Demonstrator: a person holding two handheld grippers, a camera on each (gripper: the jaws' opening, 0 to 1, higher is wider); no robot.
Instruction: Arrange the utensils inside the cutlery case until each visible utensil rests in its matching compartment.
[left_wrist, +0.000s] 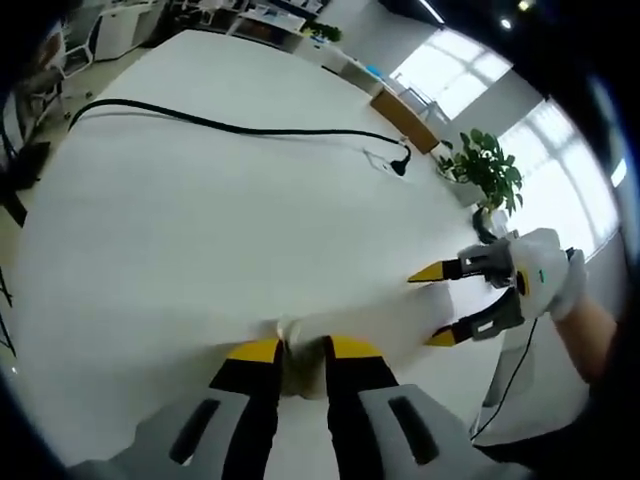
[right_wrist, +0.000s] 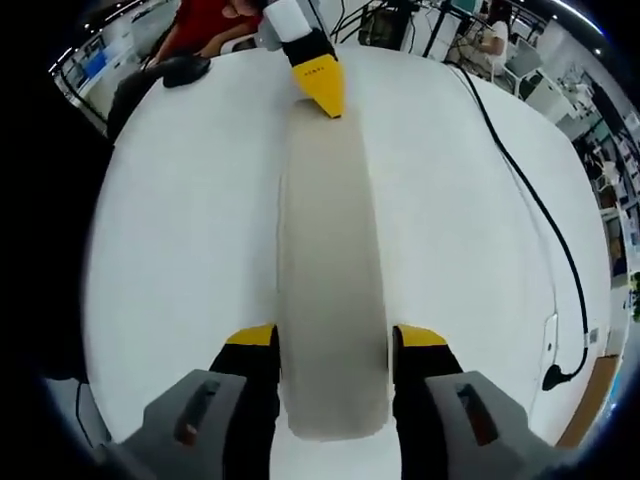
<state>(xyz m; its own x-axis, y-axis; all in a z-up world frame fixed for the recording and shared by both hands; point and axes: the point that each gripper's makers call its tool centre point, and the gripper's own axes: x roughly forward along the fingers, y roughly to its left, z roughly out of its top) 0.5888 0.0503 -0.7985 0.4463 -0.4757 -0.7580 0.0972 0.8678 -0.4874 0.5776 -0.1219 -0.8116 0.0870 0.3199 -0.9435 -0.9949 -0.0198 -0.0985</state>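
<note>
1 cutlery case (right_wrist: 330, 290), closed; 2 grippers; 1 black cable (left_wrist: 230, 126) at 12 o'clock; 1 potted plant (left_wrist: 487, 168) at 2; 1 table (left_wrist: 180, 250).

Case (right_wrist: 330, 290): long pale body between the right tongs (right_wrist: 333, 345); near end runs under the tongs' bases, lid and compartments not discernible. In the left gripper view its end (left_wrist: 300, 350) is pinched between the left tongs (left_wrist: 302, 350), the rest foreshortened and washed out against the bench (left_wrist: 200, 230).
Utensils: none discernible.
Cable (right_wrist: 540, 210): far end lost among clutter beyond the bench.
Person (right_wrist: 215, 20): far side, cut off by the edge.
Plant (left_wrist: 487, 170): pot hidden behind the bench edge.
</note>
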